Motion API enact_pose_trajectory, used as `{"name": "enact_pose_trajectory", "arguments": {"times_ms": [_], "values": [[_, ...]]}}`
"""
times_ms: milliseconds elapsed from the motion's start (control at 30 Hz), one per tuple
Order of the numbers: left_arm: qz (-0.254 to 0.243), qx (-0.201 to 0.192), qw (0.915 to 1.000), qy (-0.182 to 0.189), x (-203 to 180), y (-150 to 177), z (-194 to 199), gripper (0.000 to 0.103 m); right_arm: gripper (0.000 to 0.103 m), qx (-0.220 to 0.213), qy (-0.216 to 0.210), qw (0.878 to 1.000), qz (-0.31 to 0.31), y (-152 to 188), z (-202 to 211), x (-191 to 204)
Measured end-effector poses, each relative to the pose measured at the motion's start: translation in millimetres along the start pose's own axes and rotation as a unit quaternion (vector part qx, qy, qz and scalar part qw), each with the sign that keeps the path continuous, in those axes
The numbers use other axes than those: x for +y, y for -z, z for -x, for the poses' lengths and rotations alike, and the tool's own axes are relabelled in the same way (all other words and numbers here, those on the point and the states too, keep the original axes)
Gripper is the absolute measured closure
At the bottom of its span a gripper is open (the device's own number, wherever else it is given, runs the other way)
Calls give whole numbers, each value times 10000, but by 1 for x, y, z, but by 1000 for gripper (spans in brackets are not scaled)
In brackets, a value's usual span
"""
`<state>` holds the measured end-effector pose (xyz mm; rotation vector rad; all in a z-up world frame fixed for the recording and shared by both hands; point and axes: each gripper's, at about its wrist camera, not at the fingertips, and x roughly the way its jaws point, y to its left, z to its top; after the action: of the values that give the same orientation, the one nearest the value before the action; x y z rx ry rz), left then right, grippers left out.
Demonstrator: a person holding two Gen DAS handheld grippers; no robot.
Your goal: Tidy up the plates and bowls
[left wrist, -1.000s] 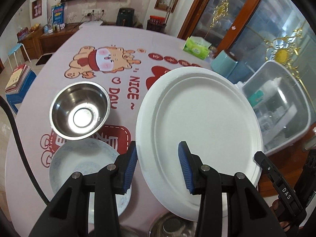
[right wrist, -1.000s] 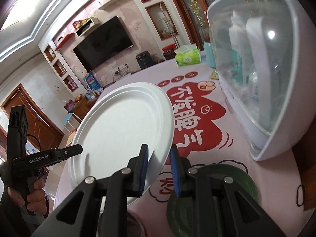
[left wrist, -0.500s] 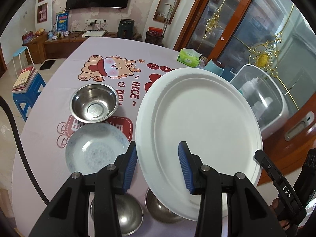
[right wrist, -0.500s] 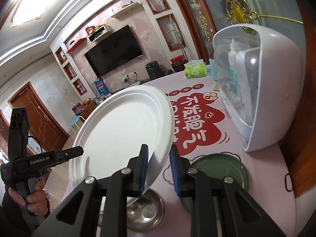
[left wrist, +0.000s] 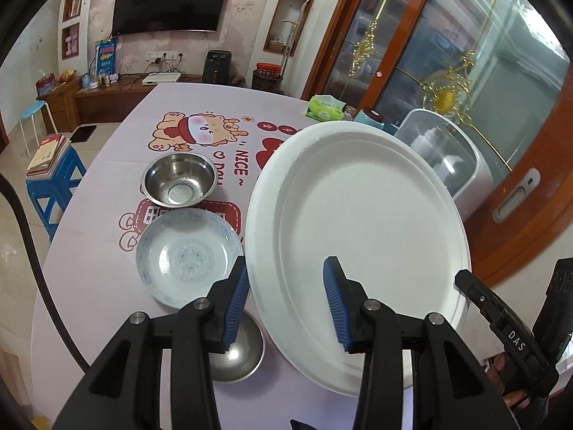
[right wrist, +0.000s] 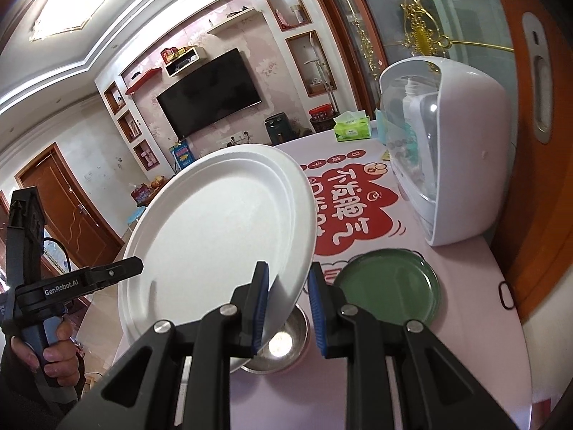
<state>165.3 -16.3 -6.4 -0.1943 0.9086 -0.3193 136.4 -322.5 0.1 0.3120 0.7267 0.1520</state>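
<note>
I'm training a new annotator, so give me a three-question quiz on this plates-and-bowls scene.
1. True or false: the white plate lies flat on the table.
2. In the right wrist view, what lies on the table just in front of the white case? A) a green plate B) a red bowl C) a wooden tray
3. Fill in: in the left wrist view, the patterned dish sits between two ___ bowls.

Key: 1 false, it is lifted and tilted. 2 A. 3 steel, the steel bowls.
</note>
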Motion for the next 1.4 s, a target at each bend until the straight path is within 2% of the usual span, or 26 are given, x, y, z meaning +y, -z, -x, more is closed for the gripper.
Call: {"name": "enact_pose_trajectory", "arguments": {"times_ms": [200, 367, 767, 1100, 1400], "values": [[-132, 82, 9999, 14, -1, 19, 8, 63, 81, 61, 112, 9999, -45, 21, 15, 6], [-200, 268, 9994, 33, 3, 38, 12, 58, 81, 128, 224, 9996, -72, 38, 27, 13], [-309, 808, 9962, 84, 15, 85, 9, 58, 81, 523, 617, 9963, -283, 91, 47, 25], [-383, 1373, 9896, 216, 21, 119, -9, 58, 80, 916, 1027, 9889, -568, 131, 53, 20], [-611, 1797, 9817, 172, 22, 147, -25, 58, 80, 1306, 1305, 9793, -831, 164, 48, 13]]}}
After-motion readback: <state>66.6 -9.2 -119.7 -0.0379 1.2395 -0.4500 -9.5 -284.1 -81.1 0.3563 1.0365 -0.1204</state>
